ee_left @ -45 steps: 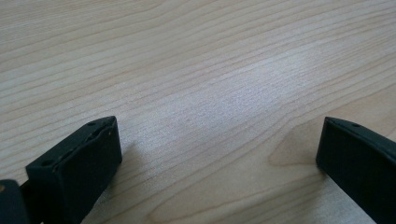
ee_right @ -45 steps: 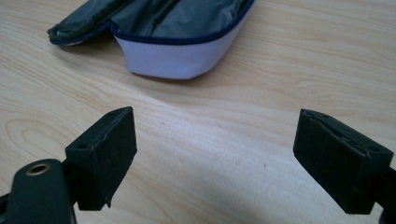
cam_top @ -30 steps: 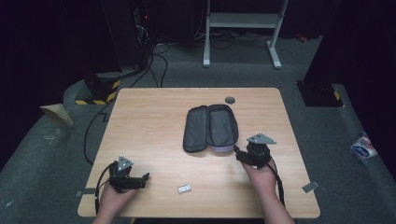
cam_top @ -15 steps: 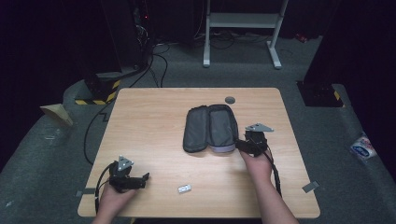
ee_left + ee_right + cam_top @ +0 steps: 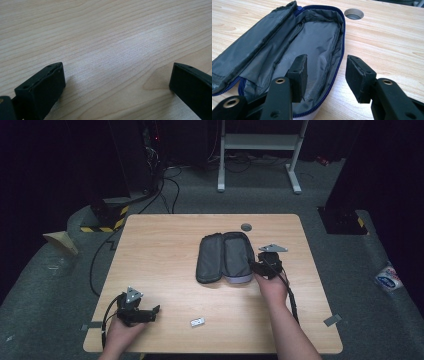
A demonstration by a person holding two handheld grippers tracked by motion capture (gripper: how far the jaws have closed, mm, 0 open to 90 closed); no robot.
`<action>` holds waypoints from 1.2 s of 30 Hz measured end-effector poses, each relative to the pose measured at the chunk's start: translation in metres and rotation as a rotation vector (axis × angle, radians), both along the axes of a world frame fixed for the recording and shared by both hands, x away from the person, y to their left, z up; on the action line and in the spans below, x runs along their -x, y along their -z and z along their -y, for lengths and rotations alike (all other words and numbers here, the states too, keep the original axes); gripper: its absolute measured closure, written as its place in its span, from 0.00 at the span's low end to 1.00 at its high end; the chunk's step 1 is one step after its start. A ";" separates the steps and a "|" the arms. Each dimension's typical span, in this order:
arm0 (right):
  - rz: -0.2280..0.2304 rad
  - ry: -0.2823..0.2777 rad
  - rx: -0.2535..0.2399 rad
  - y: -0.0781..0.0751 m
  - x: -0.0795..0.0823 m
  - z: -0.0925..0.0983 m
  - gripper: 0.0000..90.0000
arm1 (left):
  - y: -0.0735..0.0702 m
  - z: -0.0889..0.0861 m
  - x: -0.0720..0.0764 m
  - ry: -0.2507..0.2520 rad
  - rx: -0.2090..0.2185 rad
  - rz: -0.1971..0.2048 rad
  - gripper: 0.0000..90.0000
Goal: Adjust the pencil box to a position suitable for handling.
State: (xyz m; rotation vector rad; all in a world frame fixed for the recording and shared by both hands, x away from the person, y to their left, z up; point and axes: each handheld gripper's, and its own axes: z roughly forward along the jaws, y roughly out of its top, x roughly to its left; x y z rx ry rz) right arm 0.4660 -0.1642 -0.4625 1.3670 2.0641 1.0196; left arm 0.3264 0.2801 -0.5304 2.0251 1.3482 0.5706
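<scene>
Two grippers: from above, our left gripper (image 5: 150,312) rests on the surface (image 5: 165,255), jaws wide and empty. The right gripper (image 5: 325,72), jaws just narrowing, straddles the open case's (image 5: 312,37) near wall; closing may pinch lining and drag it.

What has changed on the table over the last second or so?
The right gripper slid from the bare wood up to the open pouch; its jaws have just been closing astride the pouch's near wall, one inside, one outside, not yet pinching it. The left gripper, the pouch and the small white piece stayed put.
</scene>
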 end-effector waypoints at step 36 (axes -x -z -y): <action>-0.059 -0.055 -0.043 0.035 0.047 -0.004 0.73 | 0.000 0.000 0.000 0.003 -0.001 0.000 0.01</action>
